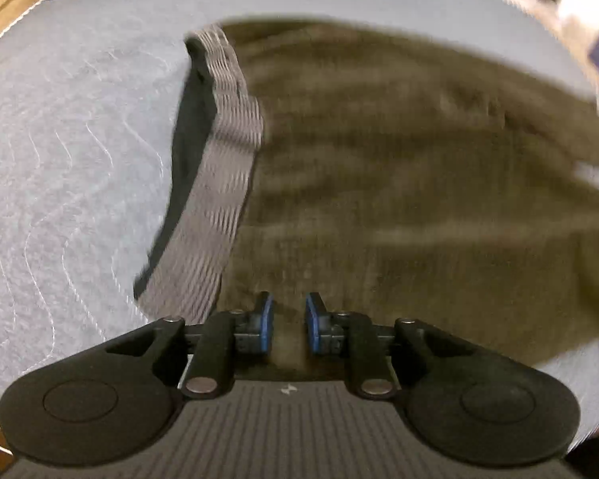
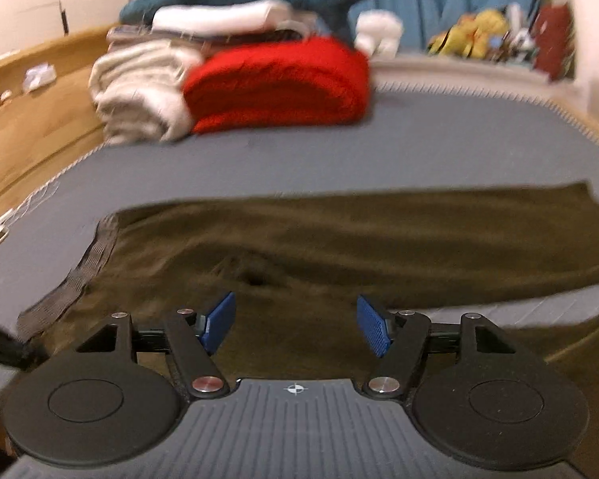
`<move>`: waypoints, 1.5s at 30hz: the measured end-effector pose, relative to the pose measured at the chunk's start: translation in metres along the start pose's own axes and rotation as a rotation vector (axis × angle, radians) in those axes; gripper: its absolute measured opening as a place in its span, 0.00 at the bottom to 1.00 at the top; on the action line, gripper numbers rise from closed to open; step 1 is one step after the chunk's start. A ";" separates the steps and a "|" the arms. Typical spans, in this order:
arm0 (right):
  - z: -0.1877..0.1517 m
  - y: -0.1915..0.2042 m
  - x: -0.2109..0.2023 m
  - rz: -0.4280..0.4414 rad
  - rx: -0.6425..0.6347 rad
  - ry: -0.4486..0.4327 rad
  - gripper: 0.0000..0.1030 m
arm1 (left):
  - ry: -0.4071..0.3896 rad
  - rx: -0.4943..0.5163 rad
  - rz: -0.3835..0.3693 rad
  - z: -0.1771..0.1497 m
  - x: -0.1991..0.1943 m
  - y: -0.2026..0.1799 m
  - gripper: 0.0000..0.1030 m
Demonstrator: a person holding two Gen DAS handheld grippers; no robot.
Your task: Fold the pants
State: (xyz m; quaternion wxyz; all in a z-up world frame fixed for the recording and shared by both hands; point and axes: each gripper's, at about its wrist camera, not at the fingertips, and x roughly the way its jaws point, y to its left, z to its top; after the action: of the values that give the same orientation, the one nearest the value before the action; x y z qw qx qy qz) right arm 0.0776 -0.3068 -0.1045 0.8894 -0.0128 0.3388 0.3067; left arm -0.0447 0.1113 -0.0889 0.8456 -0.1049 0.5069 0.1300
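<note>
Ahead of the right gripper (image 2: 295,325), the pants (image 2: 339,231) look like matt, fuzzy olive cloth with a ribbed woven waistband (image 2: 76,275). The gripper's pads (image 2: 373,329) are textured blue (rubbery-looking) on matt black plastic. Beneath lies a quilted grey cloth cover (image 1: 60,151).

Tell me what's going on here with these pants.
A person holds a gripper in each hand over olive pants spread flat on a grey mat. The left gripper sits low by the grey waistband, jaws slightly apart. The right gripper hangs open above the fabric. Neither grips anything; no fold shows yet.
</note>
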 end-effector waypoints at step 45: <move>0.063 -0.010 0.007 -0.013 0.189 -0.173 0.35 | -0.319 0.063 0.035 0.220 0.164 0.005 0.51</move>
State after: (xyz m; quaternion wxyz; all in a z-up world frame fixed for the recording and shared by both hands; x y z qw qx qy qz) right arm 0.1244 -0.2970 -0.0622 0.9145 0.0956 0.2880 0.2677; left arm 0.2102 0.2031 -0.1321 0.9158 -0.0476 0.3720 0.1435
